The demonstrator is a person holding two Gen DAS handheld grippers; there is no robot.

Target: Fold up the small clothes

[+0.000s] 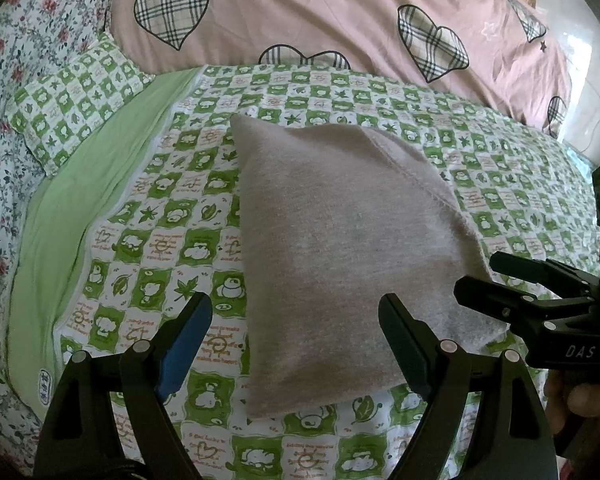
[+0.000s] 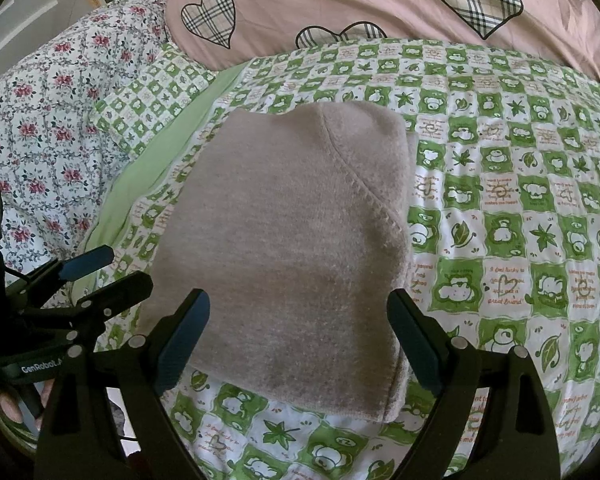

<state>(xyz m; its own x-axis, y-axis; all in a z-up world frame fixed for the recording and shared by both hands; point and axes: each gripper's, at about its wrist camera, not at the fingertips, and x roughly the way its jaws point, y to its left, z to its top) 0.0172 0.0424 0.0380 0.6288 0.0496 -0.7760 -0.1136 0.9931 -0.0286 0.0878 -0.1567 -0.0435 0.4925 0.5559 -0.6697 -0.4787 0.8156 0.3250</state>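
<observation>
A small grey-beige knitted garment lies folded into a compact rectangle on the green checked bed sheet. It also shows in the right wrist view, with a stitched seam running across its top layer. My left gripper is open and empty, just short of the garment's near edge. My right gripper is open and empty over the garment's near edge. In the left wrist view the right gripper sits at the garment's right corner. In the right wrist view the left gripper sits at its left edge.
A pink quilt with plaid hearts lies along the far side. A floral bedcover and a green checked pillow lie at the left. A plain green strip borders the sheet.
</observation>
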